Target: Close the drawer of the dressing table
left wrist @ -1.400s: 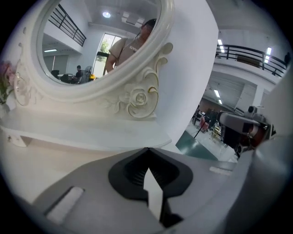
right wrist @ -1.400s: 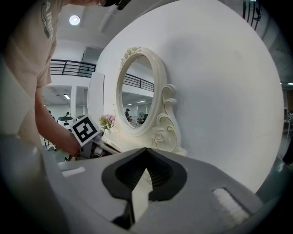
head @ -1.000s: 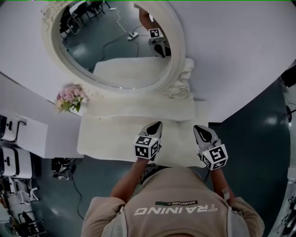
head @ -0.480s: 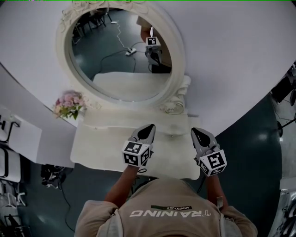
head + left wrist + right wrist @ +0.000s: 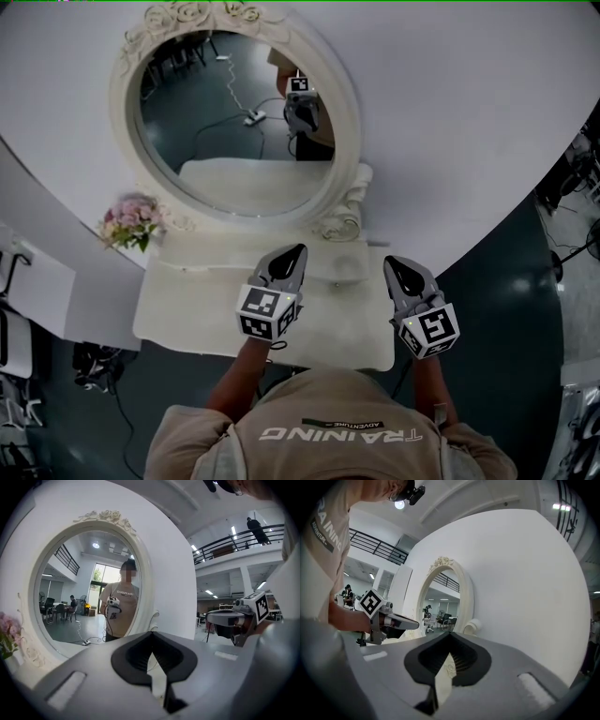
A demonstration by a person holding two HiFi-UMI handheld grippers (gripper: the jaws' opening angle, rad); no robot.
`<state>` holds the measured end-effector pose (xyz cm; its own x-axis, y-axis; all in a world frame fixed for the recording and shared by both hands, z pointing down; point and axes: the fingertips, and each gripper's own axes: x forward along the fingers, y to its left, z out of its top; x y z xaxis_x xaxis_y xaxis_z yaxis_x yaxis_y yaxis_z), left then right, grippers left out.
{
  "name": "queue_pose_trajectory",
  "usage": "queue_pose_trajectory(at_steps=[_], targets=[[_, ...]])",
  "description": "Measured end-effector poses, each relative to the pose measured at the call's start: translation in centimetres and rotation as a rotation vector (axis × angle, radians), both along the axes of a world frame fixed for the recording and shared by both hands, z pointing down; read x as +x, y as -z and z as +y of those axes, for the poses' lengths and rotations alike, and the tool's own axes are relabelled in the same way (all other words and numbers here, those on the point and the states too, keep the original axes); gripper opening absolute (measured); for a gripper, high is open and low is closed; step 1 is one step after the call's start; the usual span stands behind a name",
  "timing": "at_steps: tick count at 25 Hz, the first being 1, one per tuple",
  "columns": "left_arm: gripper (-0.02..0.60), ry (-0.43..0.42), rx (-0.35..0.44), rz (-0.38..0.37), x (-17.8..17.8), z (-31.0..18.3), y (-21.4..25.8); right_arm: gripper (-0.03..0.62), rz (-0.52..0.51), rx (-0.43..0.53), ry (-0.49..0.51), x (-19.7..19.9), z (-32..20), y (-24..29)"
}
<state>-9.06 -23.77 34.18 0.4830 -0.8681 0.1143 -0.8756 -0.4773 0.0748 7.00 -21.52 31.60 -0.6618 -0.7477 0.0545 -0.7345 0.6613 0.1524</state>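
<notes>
- Left gripper (image 5: 292,259): jaws closed tip to tip with nothing between them. It hovers over the cream dressing table (image 5: 187,314), below the oval mirror (image 5: 225,122).
- Drawer: cannot be told apart from the tabletop in the head view. It probably lies along the front edge, under both grippers and near the person. Likely rigid wood on runners and light to push. A flat, centred press on the front panel should do, with no grasp needed.
- Right gripper (image 5: 394,268): jaws likewise together and empty, over the table's right part.

White dressing table (image 5: 187,309); oval mirror (image 5: 234,103), pink flowers (image 5: 127,222)
</notes>
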Motion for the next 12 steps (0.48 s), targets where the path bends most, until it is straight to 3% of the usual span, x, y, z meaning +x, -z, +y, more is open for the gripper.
queue_pose_trajectory(at_steps=[12], targets=[[0.018, 0.002, 0.039, -0.020, 0.5, -0.2, 2.0, 0.002, -0.005, 0.013, -0.003, 0.2, -0.4, 1.1]])
